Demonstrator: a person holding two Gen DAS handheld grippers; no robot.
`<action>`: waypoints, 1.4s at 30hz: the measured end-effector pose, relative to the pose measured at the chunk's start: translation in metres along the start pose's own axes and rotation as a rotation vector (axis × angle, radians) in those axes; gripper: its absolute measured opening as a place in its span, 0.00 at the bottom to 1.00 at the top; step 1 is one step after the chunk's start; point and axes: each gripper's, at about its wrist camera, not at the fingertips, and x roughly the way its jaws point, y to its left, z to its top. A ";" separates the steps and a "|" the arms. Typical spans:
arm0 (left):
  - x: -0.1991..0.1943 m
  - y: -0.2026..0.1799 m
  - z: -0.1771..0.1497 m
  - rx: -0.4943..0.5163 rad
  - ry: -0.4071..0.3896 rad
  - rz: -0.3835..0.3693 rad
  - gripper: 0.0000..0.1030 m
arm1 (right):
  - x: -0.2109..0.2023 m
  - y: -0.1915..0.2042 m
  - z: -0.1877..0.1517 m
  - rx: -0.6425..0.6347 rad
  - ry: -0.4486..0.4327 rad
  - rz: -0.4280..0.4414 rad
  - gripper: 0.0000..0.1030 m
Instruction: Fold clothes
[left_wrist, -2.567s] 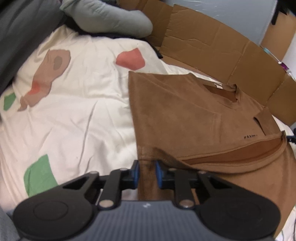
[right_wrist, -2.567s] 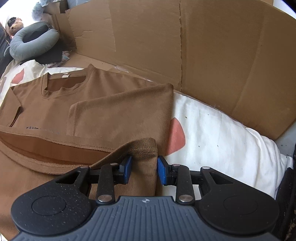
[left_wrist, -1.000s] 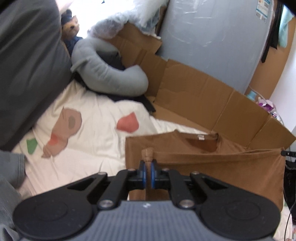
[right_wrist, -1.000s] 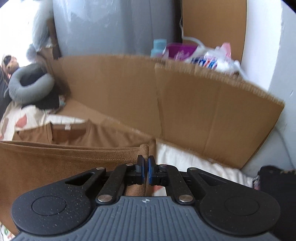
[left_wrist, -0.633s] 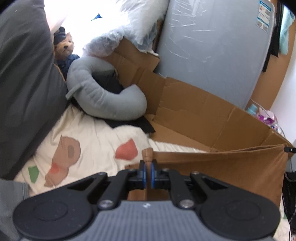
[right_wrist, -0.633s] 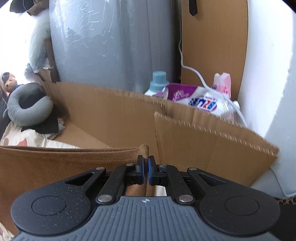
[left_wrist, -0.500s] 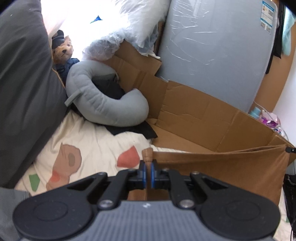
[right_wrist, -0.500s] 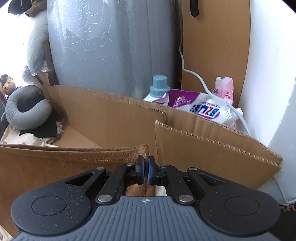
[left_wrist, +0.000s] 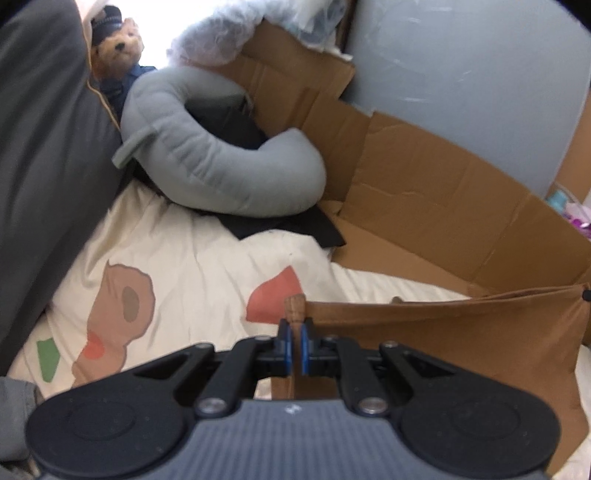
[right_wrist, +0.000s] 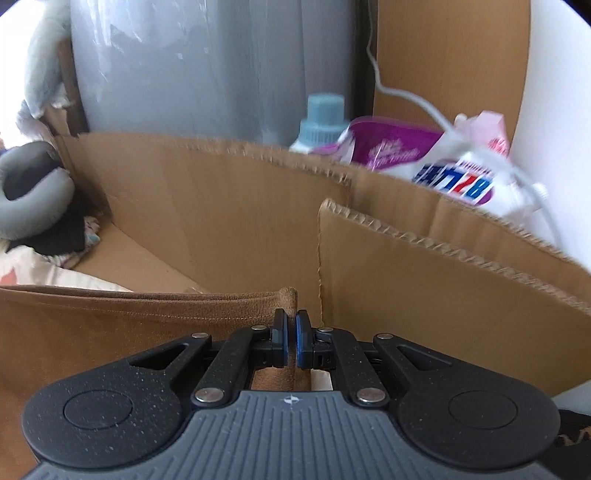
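Observation:
A brown T-shirt (left_wrist: 443, 339) hangs stretched between my two grippers above the bed. My left gripper (left_wrist: 294, 328) is shut on its left hem corner, which pokes up between the blue pads. My right gripper (right_wrist: 290, 321) is shut on the other hem corner; the shirt (right_wrist: 129, 332) runs off to the left in that view. The shirt's lower part is hidden behind the grippers.
A cream bedsheet (left_wrist: 192, 266) with coloured patches lies below. A grey curved pillow (left_wrist: 221, 162) and a teddy bear (left_wrist: 116, 48) sit at the back left. A cardboard wall (left_wrist: 424, 206) runs along the bed's far side (right_wrist: 443, 295). Detergent bottle (right_wrist: 321, 122) and bags (right_wrist: 458, 177) stand behind it.
Both grippers closed on the shirt's hem corners and lifted it off the bed. In the last half second both have tipped down and forward a little, still holding the shirt taut.

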 end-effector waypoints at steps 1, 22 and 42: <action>0.007 0.001 0.000 -0.004 0.005 0.008 0.05 | 0.008 0.001 -0.001 -0.005 0.009 -0.005 0.03; 0.090 -0.009 0.015 0.040 0.077 0.125 0.05 | 0.108 0.012 -0.005 -0.021 0.123 -0.105 0.03; 0.085 -0.003 0.009 0.071 0.100 0.139 0.20 | 0.112 0.016 -0.012 0.013 0.111 -0.103 0.15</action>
